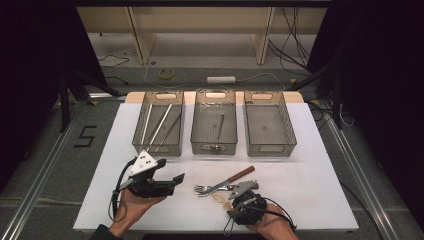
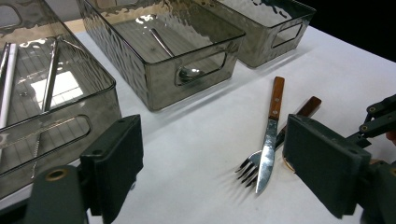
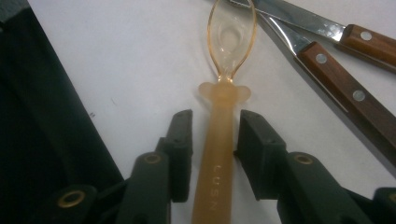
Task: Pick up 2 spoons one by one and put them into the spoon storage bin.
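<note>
An amber see-through plastic spoon (image 3: 220,149) lies flat on the white table (image 1: 310,195). My right gripper (image 3: 215,120) straddles its handle, jaws open, a thin gap on each side. In the high view the right gripper (image 1: 231,198) sits at the front centre over the spoon (image 1: 218,196). Just beyond lie a wood-handled knife (image 1: 241,174) and a fork (image 1: 202,189), crossing each other. My left gripper (image 1: 170,171) hovers front left, pointing right towards them, open and holding nothing. Its own view frames the knife (image 2: 269,144) and the fork's tines (image 2: 246,171) between its jaws.
Three smoky plastic bins stand in a row at the back: the left bin (image 1: 137,136) holds long thin sticks, the middle bin (image 1: 193,131) a metal spoon (image 1: 219,129), and the right bin (image 1: 291,131) nothing. Floor cables lie beyond the table.
</note>
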